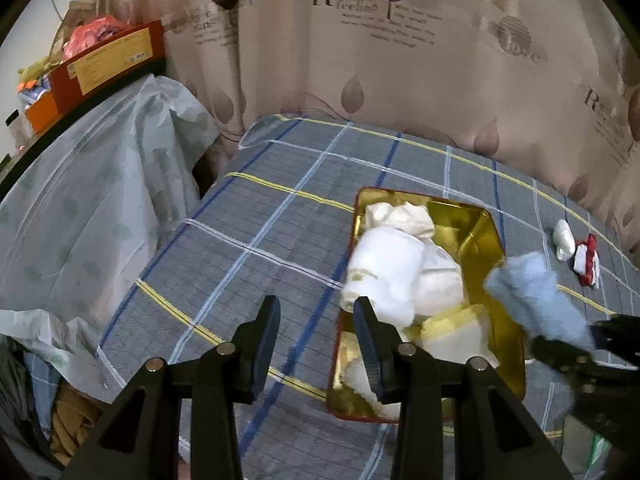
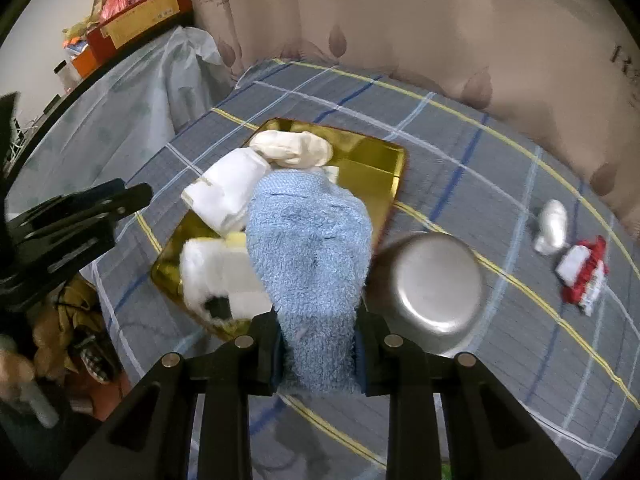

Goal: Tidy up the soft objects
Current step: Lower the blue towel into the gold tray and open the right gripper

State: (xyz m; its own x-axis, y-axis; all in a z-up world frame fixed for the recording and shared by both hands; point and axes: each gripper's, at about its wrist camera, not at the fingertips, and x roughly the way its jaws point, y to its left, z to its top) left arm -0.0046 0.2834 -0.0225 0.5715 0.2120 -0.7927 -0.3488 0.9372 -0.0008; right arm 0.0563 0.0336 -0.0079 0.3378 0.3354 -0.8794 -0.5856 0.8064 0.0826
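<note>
I am facing a bed [image 1: 280, 208] in grey plaid sheeting; a beige printed curtain [image 1: 400, 60] is hanging behind it.

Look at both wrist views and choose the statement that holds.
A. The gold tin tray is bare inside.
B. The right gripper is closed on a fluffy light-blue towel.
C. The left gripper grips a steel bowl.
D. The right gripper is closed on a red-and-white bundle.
B: in the right wrist view, the right gripper has its fingers pressed on the fluffy light-blue towel, above the gold tin tray already holding white cloths.
</note>
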